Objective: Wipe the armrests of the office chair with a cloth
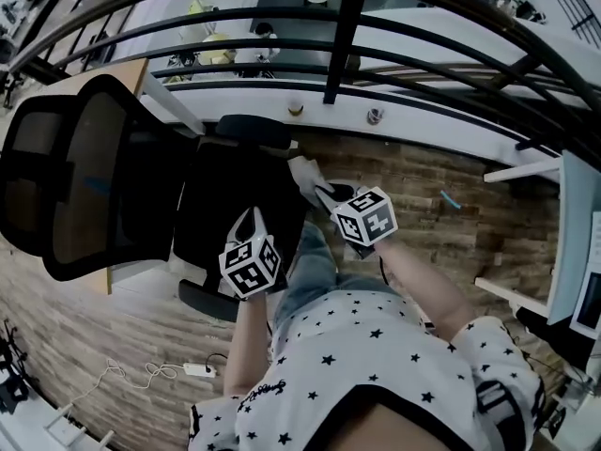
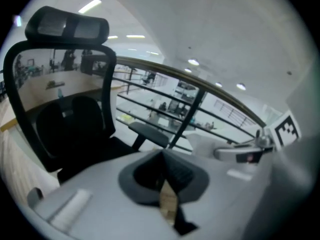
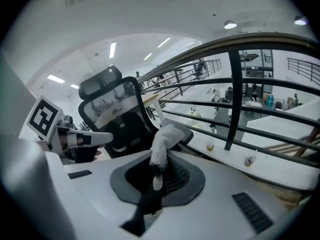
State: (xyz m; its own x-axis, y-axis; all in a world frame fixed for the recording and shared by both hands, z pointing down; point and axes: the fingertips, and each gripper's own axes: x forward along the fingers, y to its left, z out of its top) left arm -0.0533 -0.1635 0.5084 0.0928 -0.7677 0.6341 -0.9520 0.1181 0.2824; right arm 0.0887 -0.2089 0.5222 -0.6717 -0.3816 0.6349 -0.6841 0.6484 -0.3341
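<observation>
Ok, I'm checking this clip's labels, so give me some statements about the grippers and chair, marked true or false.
1. The right gripper is clamped on a white cloth. True.
2. The left gripper grips a second cloth. False: its jaws are together with nothing between them.
3. The office chair is white. False: it is black.
4. A dark railing runs beyond the chair. True.

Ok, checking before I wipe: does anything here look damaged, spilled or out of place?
Nothing stands out. The chair stands upright and looks intact; the right gripper clamps the cloth. A power strip lies loose on the floor.
</observation>
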